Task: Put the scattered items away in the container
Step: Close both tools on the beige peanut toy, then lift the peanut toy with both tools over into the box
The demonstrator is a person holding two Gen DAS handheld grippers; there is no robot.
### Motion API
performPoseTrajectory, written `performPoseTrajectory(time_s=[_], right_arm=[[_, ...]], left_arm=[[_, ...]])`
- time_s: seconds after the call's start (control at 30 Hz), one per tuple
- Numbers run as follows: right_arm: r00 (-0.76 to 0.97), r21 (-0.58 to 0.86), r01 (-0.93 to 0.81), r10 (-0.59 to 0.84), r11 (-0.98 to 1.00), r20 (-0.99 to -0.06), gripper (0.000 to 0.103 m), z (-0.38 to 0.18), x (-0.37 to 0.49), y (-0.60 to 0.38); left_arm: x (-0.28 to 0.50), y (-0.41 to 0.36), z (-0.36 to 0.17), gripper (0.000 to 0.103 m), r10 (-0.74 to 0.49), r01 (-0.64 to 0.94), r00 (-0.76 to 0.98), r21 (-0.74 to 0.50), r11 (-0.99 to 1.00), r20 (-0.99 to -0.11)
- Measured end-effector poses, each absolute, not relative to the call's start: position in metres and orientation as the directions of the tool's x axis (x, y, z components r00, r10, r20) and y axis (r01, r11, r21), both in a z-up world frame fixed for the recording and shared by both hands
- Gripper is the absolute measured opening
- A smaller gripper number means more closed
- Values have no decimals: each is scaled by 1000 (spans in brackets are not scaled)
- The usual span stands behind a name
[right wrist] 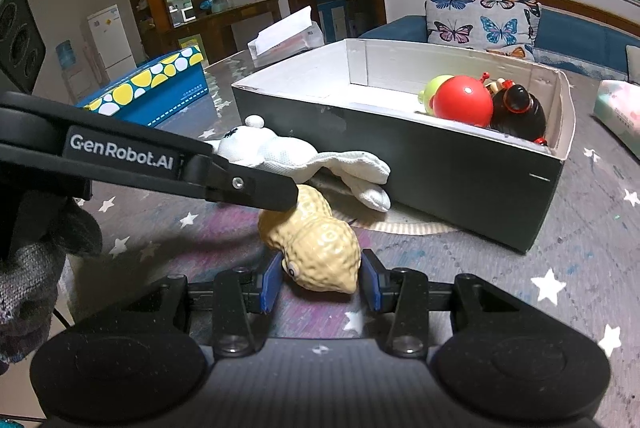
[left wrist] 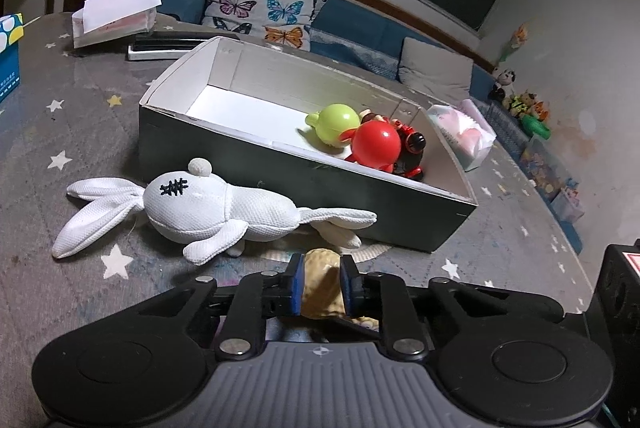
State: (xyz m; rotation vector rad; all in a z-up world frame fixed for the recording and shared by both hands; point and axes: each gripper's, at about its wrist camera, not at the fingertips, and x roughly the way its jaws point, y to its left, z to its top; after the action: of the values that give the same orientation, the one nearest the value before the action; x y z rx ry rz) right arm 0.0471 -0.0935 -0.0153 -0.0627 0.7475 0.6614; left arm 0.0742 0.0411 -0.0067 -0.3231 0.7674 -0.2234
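Two claws [left wrist: 320,284] [right wrist: 320,282] grip the lengthwise peanut toy [right wrist: 316,244].

Peanut toy [right wrist: 316,244]: tan, bumpy, one eye showing, lying on the starry cloth just before the box.
White plush rabbit [left wrist: 192,206]: flat on its side along the box's near wall, ears splayed.
Box [left wrist: 224,164]: dark outside, white inside, open-topped.
In the box: green ball toy [left wrist: 332,122], red ball toy [left wrist: 376,144], black-and-red figure [right wrist: 518,108], bunched at one end.
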Motion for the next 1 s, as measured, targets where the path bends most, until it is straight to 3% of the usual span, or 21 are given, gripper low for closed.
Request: performPoseTrajectory(time_s=[0.43, 0.63, 1.0], right_arm=[[546, 154, -587, 529, 795, -650, 43, -15, 41, -95], [558, 99, -616, 521, 782, -646, 50, -10, 43, -93], [546, 74, -652, 535, 754, -645, 44, -7, 44, -88]], left_arm=[[72, 54, -14, 21, -370, 87, 678, -431, 898, -635], [75, 56, -15, 21, -386, 98, 668, -439, 893, -636], [80, 60, -17, 23, -406, 95, 655, -463, 881, -638]])
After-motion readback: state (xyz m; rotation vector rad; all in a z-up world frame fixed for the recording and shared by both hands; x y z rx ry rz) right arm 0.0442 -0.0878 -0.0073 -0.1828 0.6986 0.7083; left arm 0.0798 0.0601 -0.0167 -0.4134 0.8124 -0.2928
